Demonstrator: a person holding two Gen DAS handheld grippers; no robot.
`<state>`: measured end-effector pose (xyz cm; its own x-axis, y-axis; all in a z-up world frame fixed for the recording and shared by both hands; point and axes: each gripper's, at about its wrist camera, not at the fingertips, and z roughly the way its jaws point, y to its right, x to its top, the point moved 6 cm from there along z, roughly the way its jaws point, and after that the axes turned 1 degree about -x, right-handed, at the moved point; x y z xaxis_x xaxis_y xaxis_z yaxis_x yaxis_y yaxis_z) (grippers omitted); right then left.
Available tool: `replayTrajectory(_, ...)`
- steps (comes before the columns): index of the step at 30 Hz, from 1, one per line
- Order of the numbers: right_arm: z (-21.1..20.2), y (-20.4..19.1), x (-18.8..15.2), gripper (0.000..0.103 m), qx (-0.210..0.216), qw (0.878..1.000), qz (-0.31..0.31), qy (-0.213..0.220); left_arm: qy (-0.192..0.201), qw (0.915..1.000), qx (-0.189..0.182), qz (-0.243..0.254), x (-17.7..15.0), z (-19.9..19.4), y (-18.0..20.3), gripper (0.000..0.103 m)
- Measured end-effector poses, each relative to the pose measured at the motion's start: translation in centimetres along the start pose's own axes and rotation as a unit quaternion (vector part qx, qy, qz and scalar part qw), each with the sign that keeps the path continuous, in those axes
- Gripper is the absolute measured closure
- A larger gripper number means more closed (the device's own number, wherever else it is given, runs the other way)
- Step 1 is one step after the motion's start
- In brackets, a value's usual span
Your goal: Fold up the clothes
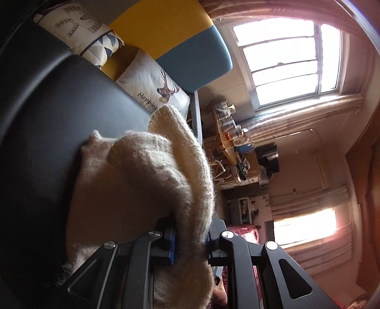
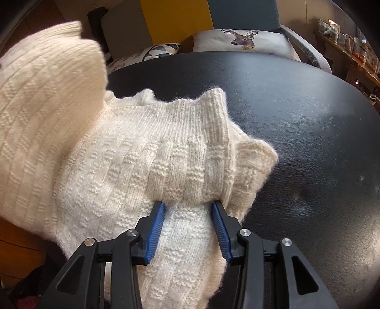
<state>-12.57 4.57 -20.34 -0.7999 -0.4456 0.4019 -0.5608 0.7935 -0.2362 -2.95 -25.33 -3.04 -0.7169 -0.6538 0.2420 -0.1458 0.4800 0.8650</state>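
Note:
A cream knitted sweater (image 2: 118, 154) lies bunched on the black leather-look table (image 2: 296, 118). My right gripper (image 2: 188, 205) points steeply down at it, and its blue pads (image 2: 156, 223) pinch a thick fold near the sweater's right edge. The sweater's left part (image 2: 35, 83) is lifted off the table and looks blurred. In the left wrist view, which is rolled sideways, my left gripper (image 1: 190, 240) is shut on a raised edge of the sweater (image 1: 147, 171), which drapes away from the jaws over the table (image 1: 47, 107).
Behind the table stands a yellow and blue sofa (image 2: 175, 19) with a deer-print cushion (image 2: 242, 40) and a triangle-patterned cushion (image 1: 102, 47). A cluttered wooden shelf (image 1: 228, 128) and bright windows (image 1: 285, 59) lie beyond. A wooden surface (image 2: 16, 240) sits at the left.

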Motion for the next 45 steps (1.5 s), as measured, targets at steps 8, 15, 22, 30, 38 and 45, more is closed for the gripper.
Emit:
replayTrajectory(8,-0.9,1.2,-1.0,0.060,0.050,0.998,0.031,0.031,-0.063,0.9948,0.067,0.043,-3.6,7.0,2.0,0.085)
replayTrajectory(15,-1.5,2.4,-1.6,0.059,0.079,0.995,0.043,0.053,-0.121,0.9839,0.114,0.066,-7.2,12.2,0.7,0.085)
replayTrajectory(22,-2.5,3.7,-2.1,0.060,0.100,0.991,0.041,0.073,-0.149,0.9800,0.119,0.057,-9.5,15.3,-0.6,0.081)
replayTrajectory(30,-7.5,8.3,-5.1,0.060,0.106,0.985,0.084,0.110,-0.169,0.9848,0.025,0.028,-8.9,13.0,2.2,0.044)
replayTrajectory(38,-12.5,7.1,-6.5,0.060,0.108,0.981,0.061,0.149,-0.090,0.9881,0.061,0.109,-5.8,3.1,0.7,0.033)
replayTrajectory(45,-13.9,-3.0,-3.9,0.060,0.165,0.973,-0.023,0.157,-0.048,0.9763,0.114,0.177,-8.8,-1.9,-4.9,0.033)
